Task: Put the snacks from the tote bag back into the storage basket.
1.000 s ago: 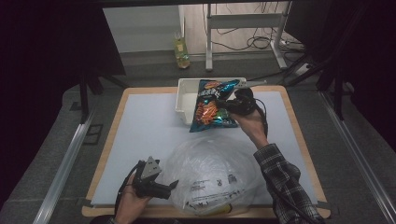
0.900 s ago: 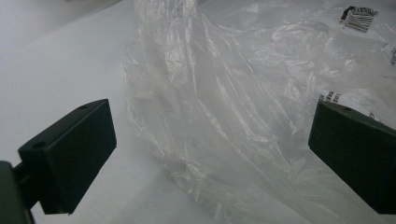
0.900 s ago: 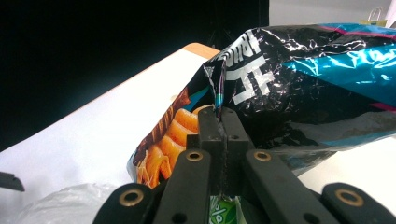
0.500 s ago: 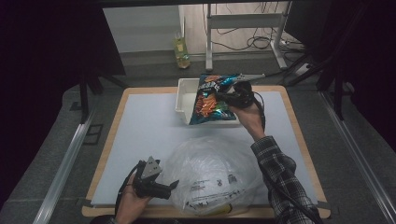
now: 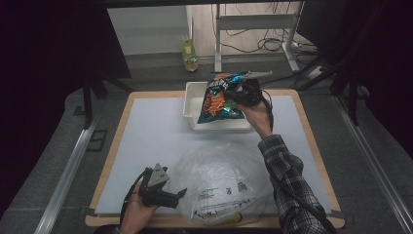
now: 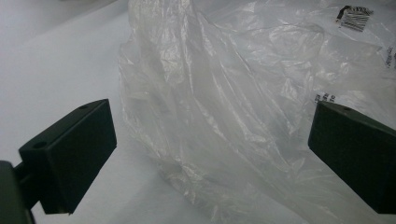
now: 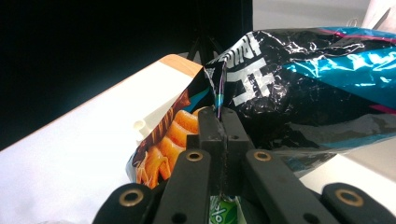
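A shiny blue and orange snack bag (image 5: 220,96) hangs above the white bin (image 5: 191,103) at the far middle of the table. My right gripper (image 5: 242,90) is shut on the bag's edge (image 7: 219,100); its jaws pinch the seam together. A large crumpled clear plastic bag (image 5: 221,183) lies at the near middle of the table. My left gripper (image 5: 181,194) rests at the near left, open, its jaws spread wide on either side of the clear bag's (image 6: 224,107) left edge without touching it.
The white mat (image 5: 141,141) covers a wooden-edged table. A yellow-green bottle (image 5: 189,52) stands on the floor beyond the table, near a desk frame (image 5: 253,22) with cables. Something green with a label (image 7: 219,210) shows below my right jaws.
My right gripper has lifted the snack bag higher and farther back over the white bin. The left gripper and clear bag have stayed put.
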`<state>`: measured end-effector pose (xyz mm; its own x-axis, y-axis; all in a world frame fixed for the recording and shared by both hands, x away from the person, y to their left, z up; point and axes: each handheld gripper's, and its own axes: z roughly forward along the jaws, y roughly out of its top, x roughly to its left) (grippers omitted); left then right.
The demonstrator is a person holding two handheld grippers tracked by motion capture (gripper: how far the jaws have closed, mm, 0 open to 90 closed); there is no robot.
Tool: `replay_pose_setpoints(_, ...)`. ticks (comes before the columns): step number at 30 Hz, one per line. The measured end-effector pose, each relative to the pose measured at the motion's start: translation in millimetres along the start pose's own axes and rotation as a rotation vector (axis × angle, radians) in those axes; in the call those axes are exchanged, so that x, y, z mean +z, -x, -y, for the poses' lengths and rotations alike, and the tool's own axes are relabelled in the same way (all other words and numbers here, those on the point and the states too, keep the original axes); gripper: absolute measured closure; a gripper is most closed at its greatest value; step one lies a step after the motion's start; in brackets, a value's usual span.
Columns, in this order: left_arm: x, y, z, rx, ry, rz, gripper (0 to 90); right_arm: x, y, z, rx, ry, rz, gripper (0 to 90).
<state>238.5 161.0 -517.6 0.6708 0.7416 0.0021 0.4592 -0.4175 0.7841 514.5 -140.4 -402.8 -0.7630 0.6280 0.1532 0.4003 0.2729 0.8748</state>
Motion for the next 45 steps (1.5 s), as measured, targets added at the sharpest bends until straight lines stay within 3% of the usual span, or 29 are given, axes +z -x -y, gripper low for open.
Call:
replay_pose_setpoints(11, -0.3, -0.2, 0.0, -0.005, 0.001, 0.009, 0.8, 17.8, 9.9, -9.3, 0.001, 0.017, 0.018, 89.5)
replay_pose_setpoints(27, -0.1, -0.8, 0.5, -0.007, -0.001, 0.019, 0.8, 52.2, 17.7, -18.0, -0.015, -0.005, 0.038, 89.5)
replay_pose_setpoints(45, 0.6, -0.5, 1.1, -0.008, -0.007, 0.029, 0.8, 90.9, 15.7, -16.9, -0.063, -0.009, -0.013, 89.1)
